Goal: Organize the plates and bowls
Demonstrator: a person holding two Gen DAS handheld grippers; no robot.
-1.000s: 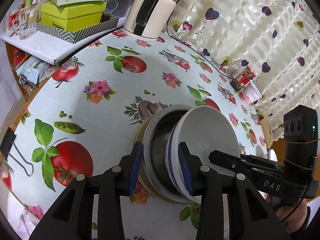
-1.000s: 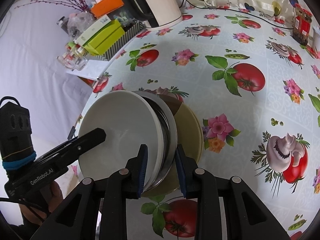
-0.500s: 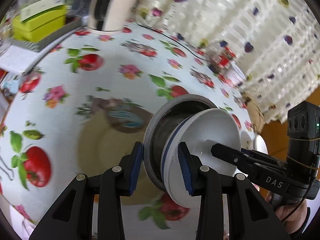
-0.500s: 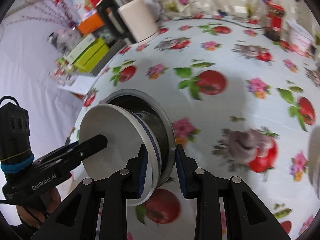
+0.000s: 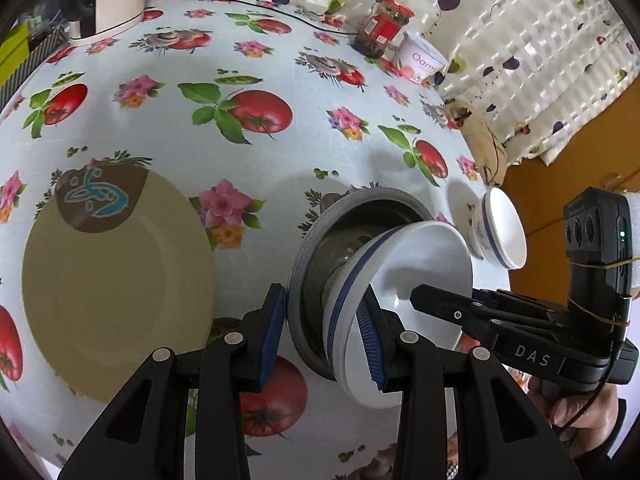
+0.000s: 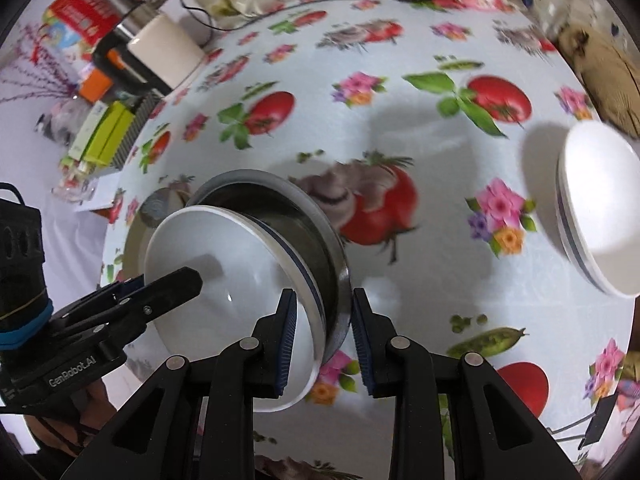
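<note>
Both grippers hold a nested pair above the table: a steel bowl (image 5: 320, 240) with a white blue-banded bowl (image 5: 416, 264) inside it. My left gripper (image 5: 320, 336) is shut on their rims. My right gripper (image 6: 323, 340) is shut on the opposite rims of the steel bowl (image 6: 304, 216) and white bowl (image 6: 224, 264). A beige plate (image 5: 112, 288) with a brown patch lies on the table at the left. Another white blue-banded bowl (image 5: 500, 236) sits at the table's right edge; it also shows in the right wrist view (image 6: 596, 204).
The tomato-print tablecloth (image 5: 280, 80) covers the table. A jar (image 5: 380, 28) and a white tub (image 5: 424, 60) stand at the far edge by the curtain. A white kettle (image 6: 164, 56) and green boxes (image 6: 104, 136) stand at the far left.
Both grippers have carried the nested bowls to the right, off the beige plate. The plate now lies uncovered at the left, and the second white bowl has come into view.
</note>
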